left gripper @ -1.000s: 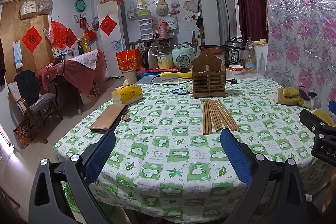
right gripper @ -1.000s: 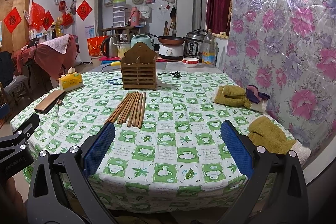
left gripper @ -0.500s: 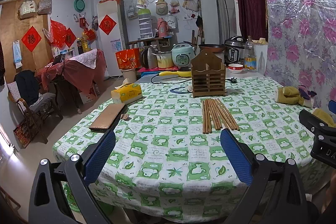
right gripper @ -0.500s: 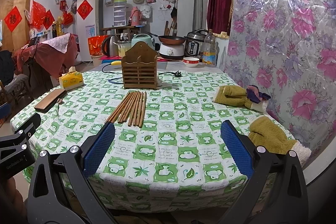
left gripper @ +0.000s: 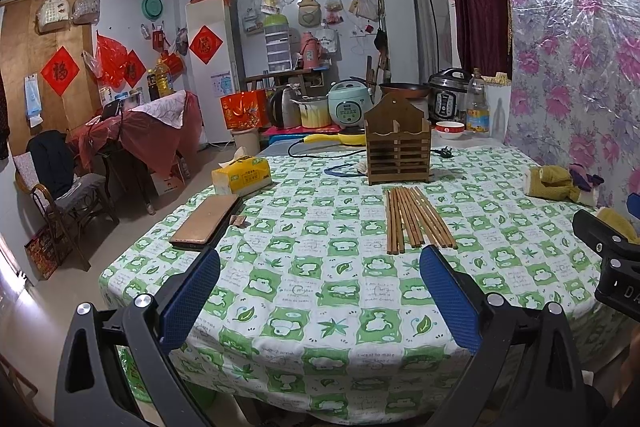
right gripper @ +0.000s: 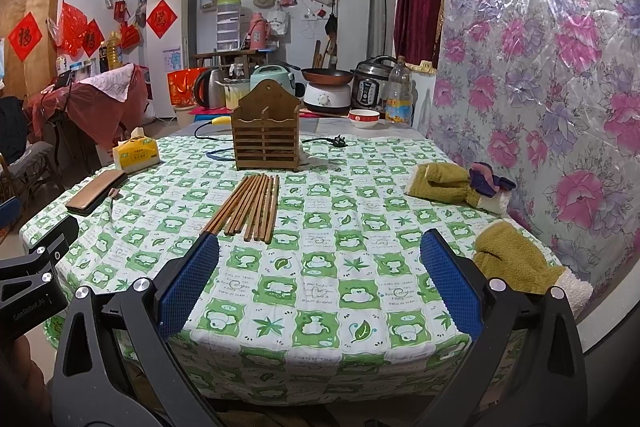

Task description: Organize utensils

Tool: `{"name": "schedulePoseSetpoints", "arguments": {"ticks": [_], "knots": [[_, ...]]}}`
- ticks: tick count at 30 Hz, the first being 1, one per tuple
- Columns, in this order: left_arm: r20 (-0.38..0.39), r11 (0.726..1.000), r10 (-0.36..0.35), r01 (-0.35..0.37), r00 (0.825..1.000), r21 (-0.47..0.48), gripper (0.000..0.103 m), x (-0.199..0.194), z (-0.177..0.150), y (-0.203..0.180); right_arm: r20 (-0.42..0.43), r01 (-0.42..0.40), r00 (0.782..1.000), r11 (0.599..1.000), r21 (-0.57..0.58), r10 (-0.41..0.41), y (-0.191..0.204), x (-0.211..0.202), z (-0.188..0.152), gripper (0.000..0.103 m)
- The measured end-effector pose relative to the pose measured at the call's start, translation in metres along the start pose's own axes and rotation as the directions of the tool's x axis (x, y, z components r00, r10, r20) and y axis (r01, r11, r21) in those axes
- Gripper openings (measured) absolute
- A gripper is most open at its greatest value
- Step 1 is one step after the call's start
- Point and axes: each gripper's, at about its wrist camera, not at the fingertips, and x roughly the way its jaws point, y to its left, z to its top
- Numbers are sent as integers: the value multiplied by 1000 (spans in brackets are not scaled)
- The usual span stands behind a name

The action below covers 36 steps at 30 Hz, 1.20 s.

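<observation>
Several brown wooden chopsticks (left gripper: 412,217) (right gripper: 248,207) lie side by side on the green-and-white checked tablecloth. Behind them a slatted wooden utensil holder (left gripper: 398,147) (right gripper: 266,135) stands upright, with nothing sticking out of its top. My left gripper (left gripper: 320,291) hovers open over the table's near edge, short of the chopsticks, nothing between its blue pads. My right gripper (right gripper: 320,279) is also open and holds nothing, its left pad close to the near ends of the chopsticks. Each gripper shows at the edge of the other's view.
A yellow tissue box (left gripper: 242,181) and a brown wallet (left gripper: 204,219) lie at the table's left. Olive mittens (right gripper: 456,183) (right gripper: 520,267) sit at the right near the flowered wall covering. A black cable and plug (right gripper: 336,141) run behind the holder. Cookers and a bowl (right gripper: 363,117) stand beyond.
Both grippers have eased slightly back or up from the table, so it sits a little lower in view. Nothing on the table has moved.
</observation>
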Motion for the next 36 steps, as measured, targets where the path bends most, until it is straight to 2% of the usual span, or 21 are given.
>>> {"name": "schedulePoseSetpoints", "arguments": {"ticks": [23,28,31,36], "knots": [[-18,1000,-2,2,1000,5,98,6,-7,-3,-11,-4,1000,1000,-4,4,2,3,-3,97],[-86,999,-36,36,996,-7,98,29,-11,0,-37,8,999,1000,7,-7,-5,18,-5,97],[-144,999,-45,44,989,-10,98,52,-17,3,-84,10,996,1000,22,-8,-13,38,-10,97],[-262,997,-73,76,962,2,98,100,-34,-1,-210,-10,978,999,30,16,-19,88,-28,97]]}}
